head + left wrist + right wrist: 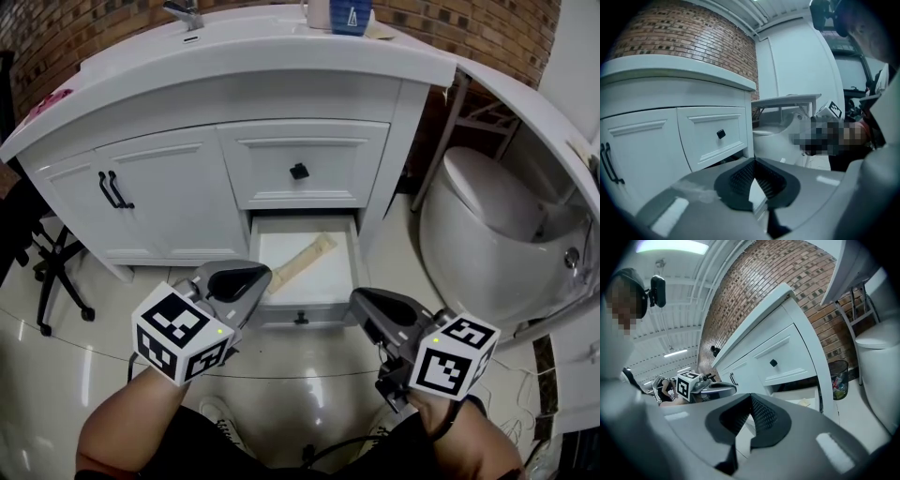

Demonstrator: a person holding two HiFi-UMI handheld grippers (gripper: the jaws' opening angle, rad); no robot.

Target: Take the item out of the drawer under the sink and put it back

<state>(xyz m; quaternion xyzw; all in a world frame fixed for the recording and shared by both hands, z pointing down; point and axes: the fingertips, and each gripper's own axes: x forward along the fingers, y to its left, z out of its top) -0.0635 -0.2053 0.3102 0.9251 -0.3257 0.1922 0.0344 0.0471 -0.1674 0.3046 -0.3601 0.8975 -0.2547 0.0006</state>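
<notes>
The lower drawer (302,298) of the white sink cabinet stands pulled out. A long beige item (304,259) lies slantwise inside it. My left gripper (246,278) hovers at the drawer's front left corner, shut and empty. My right gripper (367,306) hangs at the drawer's front right corner, also shut with nothing between its jaws. In the left gripper view the gripper (753,165) points at the upper drawer's black knob (721,134). In the right gripper view the gripper (750,401) faces the cabinet, and a corner of the beige item (804,402) shows in the open drawer.
The upper drawer (302,164) with a black knob is closed. Double doors (155,192) with black handles are to the left. A white toilet (492,220) stands to the right, a bin (839,373) beside it. An office chair base (52,272) is at far left.
</notes>
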